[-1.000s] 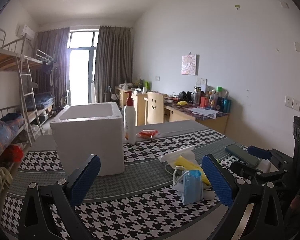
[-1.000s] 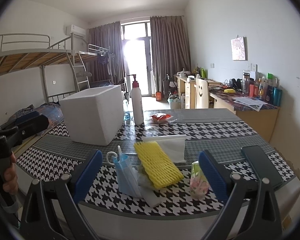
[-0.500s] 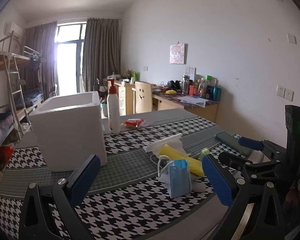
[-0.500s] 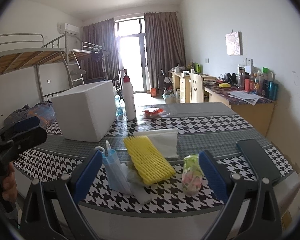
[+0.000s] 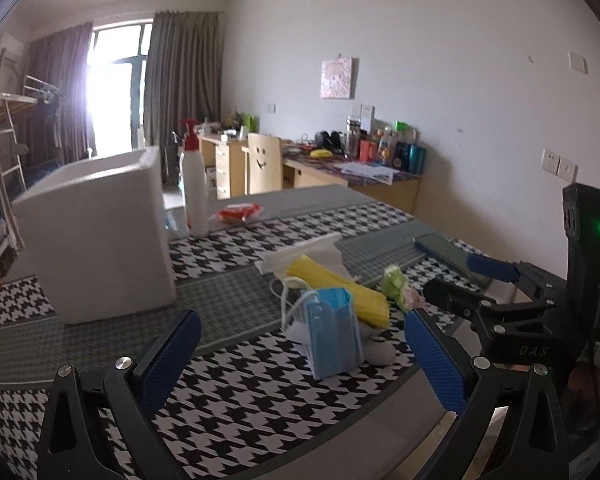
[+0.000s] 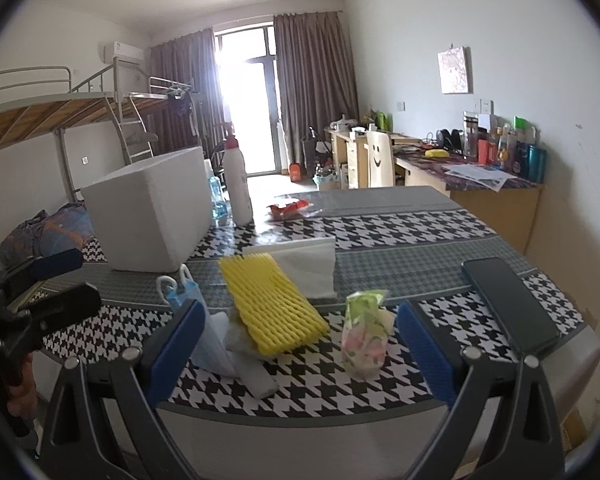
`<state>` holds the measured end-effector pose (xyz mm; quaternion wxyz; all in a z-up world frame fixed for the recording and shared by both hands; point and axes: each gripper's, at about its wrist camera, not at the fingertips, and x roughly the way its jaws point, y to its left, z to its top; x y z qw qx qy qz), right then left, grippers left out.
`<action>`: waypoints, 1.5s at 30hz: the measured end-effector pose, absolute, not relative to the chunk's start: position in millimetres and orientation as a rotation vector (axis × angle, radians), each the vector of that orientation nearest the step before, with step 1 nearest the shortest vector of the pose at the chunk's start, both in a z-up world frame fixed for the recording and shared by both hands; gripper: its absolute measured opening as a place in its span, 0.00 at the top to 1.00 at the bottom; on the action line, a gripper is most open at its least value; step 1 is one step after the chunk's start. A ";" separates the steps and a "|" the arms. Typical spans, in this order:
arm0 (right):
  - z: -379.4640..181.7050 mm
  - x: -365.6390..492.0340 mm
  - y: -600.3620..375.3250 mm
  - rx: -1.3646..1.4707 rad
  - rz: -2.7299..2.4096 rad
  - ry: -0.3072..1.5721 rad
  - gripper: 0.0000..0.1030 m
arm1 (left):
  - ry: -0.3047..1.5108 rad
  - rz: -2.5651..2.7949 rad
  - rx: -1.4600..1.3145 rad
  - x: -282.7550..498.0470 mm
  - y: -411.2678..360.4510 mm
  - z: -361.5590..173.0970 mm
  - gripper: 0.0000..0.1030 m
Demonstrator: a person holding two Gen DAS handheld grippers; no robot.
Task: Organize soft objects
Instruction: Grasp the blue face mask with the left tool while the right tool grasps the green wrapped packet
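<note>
Soft pile sits at the near table [image 6: 400, 276] edge, left to right: masks [image 5: 332, 332], yellow foam net [image 6: 270, 302], tissue pack [image 6: 365, 334]. Left gripper [image 5: 300, 346] and right gripper [image 6: 300, 342] both hover spread wide, empty; I'd pinch one item at a time, squarely, low on its body. Foam box [image 5: 100, 232] stands well left of the pile, inside not visible.

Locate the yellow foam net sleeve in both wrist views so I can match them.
Left wrist: yellow foam net lies centre frame, behind the blue mask pack.
Right wrist: yellow foam net lies centre, between the open fingers, pointing away.
Shared landmark: the white foam box on the table.
</note>
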<state>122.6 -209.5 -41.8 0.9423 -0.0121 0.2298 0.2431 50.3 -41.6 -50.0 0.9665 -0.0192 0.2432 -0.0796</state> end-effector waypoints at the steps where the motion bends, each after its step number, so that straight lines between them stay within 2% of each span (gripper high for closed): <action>1: -43.2 123.9 -210.6 -0.022 0.493 0.474 0.04 | 0.498 -0.164 -0.038 52.2 -43.0 -51.6 0.01; 17: -58.8 138.8 -224.8 0.009 0.464 0.533 0.04 | 0.612 -0.189 -0.044 81.9 -59.9 -78.7 0.01; 20: -63.5 142.9 -227.3 0.013 0.454 0.550 0.04 | 0.628 -0.183 -0.038 88.5 -62.4 -84.0 0.04; 25: -70.3 148.0 -230.9 0.018 0.452 0.566 0.04 | 0.666 -0.205 -0.055 98.4 -64.9 -91.0 0.19; 29: -74.8 152.6 -234.0 0.030 0.454 0.576 0.04 | 0.672 -0.228 -0.068 103.2 -67.7 -94.6 0.25; 31: -76.7 155.8 -235.4 0.044 0.463 0.590 0.04 | 0.672 -0.241 -0.071 104.9 -69.2 -94.8 0.39; 35: -81.0 161.2 -234.3 0.055 0.483 0.615 0.04 | 0.699 -0.269 -0.094 109.5 -70.4 -98.3 0.48; 37: -82.5 164.7 -233.8 0.061 0.499 0.631 0.04 | 0.701 -0.268 -0.094 111.2 -71.6 -99.4 0.60; 45: -91.4 177.4 -235.0 0.071 0.458 0.691 0.24 | 0.703 -0.271 -0.078 114.0 -74.4 -101.6 0.70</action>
